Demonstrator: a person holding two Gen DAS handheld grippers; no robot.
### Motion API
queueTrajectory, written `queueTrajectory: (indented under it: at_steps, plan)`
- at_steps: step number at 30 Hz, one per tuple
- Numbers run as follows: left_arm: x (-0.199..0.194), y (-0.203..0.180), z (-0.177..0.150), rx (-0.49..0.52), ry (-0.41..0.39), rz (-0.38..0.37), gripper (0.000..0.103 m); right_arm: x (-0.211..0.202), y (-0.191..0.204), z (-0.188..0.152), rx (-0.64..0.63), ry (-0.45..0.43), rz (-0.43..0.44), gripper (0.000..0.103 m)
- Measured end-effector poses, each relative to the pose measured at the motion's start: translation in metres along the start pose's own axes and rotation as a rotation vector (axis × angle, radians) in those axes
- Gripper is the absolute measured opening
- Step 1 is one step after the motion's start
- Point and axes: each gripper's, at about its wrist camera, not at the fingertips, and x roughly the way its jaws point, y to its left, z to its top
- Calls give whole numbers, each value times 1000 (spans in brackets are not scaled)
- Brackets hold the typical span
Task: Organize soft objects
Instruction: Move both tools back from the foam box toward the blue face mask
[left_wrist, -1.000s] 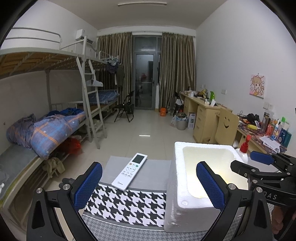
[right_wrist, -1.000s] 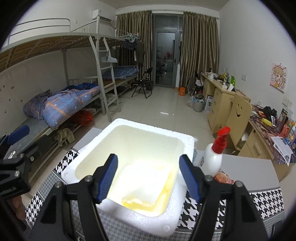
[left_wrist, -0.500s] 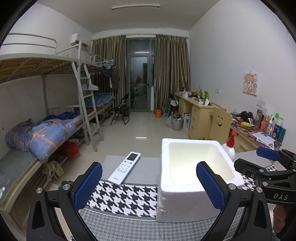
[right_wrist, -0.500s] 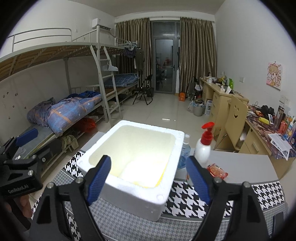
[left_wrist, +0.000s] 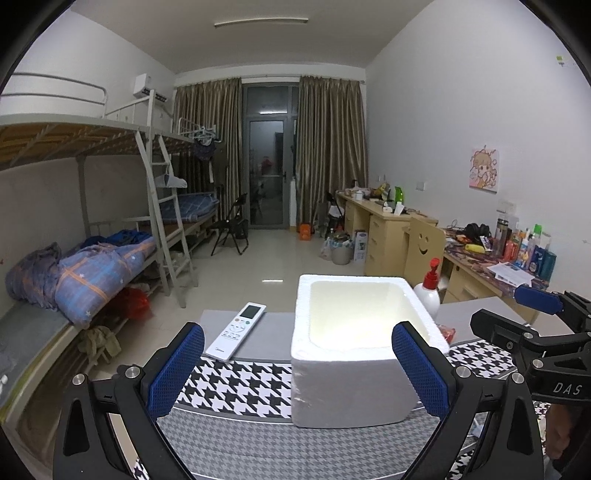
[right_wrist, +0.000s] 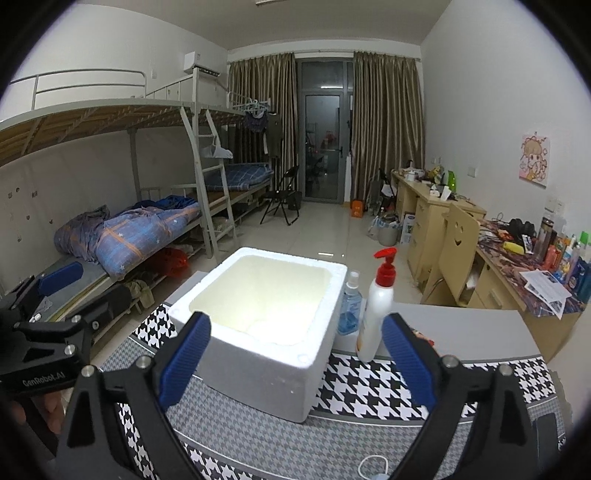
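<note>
A white foam box (left_wrist: 354, 354) stands open on the houndstooth-covered table (left_wrist: 240, 387); in the right wrist view the foam box (right_wrist: 258, 332) has a brightly lit pale inside, its contents too washed out to tell. My left gripper (left_wrist: 295, 369) is open and empty, held back from the box at its left front. My right gripper (right_wrist: 295, 362) is open and empty, held back in front of the box. Each gripper shows at the edge of the other's view. No soft object is clearly visible on the table.
A white remote (left_wrist: 236, 330) lies left of the box. A white pump bottle with red top (right_wrist: 376, 310), a small blue spray bottle (right_wrist: 349, 308) and a red packet (left_wrist: 445, 332) stand right of it. A white cable (right_wrist: 373, 469) lies at the near edge.
Both grippers have pulled back and up from the box, which now looks smaller and farther. The right gripper was over the box opening a second ago. Both stayed open.
</note>
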Motion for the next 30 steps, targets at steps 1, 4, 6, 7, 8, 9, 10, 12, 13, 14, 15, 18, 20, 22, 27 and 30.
queueTrajectory:
  at_steps: [1,4,6,7,8,9,10,12,13,14,15,18,20,22,27,30]
  plan:
    - [-2,-1,-1,1,-2,-4,102,-2,-1,-1,3,-1,-1,96]
    - [-7,-6,-1,5,-5,-16,102,-9,-7,-5,12,-7,-7,96]
    - [-10,-9,-2,7,-9,-25,102,-13,-10,-7,16,-14,-16,96]
    - [-13,-12,-3,12,-12,-31,102,-16,-11,-8,18,-18,-19,96]
    - [-14,-13,-4,13,-13,-34,102,-18,-12,-9,19,-19,-20,96]
    - [-16,-15,-4,15,-16,-41,102,-21,-12,-10,22,-22,-21,96]
    - [-18,-17,-4,17,-18,-47,102,-23,-13,-11,23,-24,-22,96]
    - [-23,-22,-6,23,-24,-57,102,-28,-16,-15,19,-30,-32,96]
    - [-24,-24,-6,25,-26,-62,102,-31,-17,-16,19,-36,-40,96]
    - [-25,-26,-7,28,-26,-68,102,-34,-17,-16,20,-41,-43,96]
    - [-27,-28,-8,29,-27,-73,102,-36,-19,-18,21,-44,-45,96]
    - [-30,-32,-10,30,-28,-90,102,-43,-24,-22,29,-48,-49,96]
    - [-32,-36,-11,29,-29,-102,102,-46,-26,-24,31,-50,-52,96]
    - [-33,-37,-13,28,-29,-108,102,-50,-28,-26,34,-53,-59,96]
    - [-40,-46,-14,34,-37,-134,102,-60,-31,-30,28,-64,-81,96]
    - [-45,-52,-18,41,-39,-155,102,-65,-35,-33,34,-69,-89,96]
